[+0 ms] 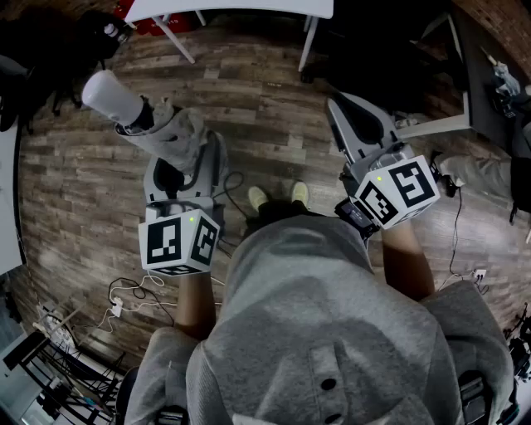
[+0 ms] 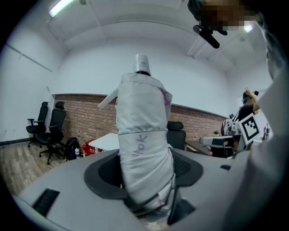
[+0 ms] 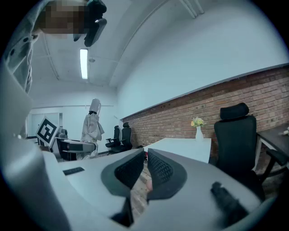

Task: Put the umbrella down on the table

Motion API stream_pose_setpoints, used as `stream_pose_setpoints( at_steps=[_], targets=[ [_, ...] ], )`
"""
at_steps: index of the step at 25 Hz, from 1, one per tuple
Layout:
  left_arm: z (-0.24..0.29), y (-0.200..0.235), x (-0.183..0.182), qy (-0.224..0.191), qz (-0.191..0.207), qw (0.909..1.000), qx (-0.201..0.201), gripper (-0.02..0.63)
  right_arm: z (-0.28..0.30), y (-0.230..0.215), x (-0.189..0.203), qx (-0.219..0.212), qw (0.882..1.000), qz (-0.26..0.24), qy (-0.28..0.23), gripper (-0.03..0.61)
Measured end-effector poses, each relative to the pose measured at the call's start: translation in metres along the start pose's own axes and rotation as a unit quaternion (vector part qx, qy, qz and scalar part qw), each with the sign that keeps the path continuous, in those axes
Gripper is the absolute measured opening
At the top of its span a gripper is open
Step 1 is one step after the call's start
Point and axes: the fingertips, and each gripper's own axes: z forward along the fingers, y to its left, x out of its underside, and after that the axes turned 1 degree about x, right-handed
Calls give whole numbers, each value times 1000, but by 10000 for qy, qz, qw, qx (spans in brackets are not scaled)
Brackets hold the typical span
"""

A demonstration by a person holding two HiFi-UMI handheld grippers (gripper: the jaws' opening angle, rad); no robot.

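Observation:
A folded white umbrella (image 1: pixel 162 133) with a round white cap (image 1: pixel 108 94) sticks out up and to the left from my left gripper (image 1: pixel 177 166). In the left gripper view the umbrella (image 2: pixel 142 135) stands upright between the dark pads (image 2: pixel 106 173), which press on its lower part, and my left gripper (image 2: pixel 145 173) is shut on it. My right gripper (image 1: pixel 347 112) is held out over the wood floor, apart from the umbrella. In its own view my right gripper (image 3: pixel 143 168) is shut with nothing in it. The white table (image 1: pixel 241 7) lies ahead at the top edge.
A white table (image 3: pixel 180 146) with a vase of flowers (image 3: pixel 198 128) stands by the brick wall. Black office chairs (image 2: pixel 49 128) and a red box (image 2: pixel 92 148) are to the left. A black chair (image 3: pixel 237 135) is close on the right. Cables (image 1: pixel 133 299) lie on the floor.

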Motion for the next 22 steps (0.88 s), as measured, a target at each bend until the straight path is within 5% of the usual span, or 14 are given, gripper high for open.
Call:
stream_pose_setpoints(
  at_steps=[14, 22],
  targets=[
    [-13, 50, -5, 6, -13, 10000, 32, 287, 32, 48, 1, -146, 9999, -12, 25, 41],
    [-20, 77, -3, -15, -44, 10000, 85, 287, 47, 78, -9, -388, 9978, 416, -344, 37]
  ],
)
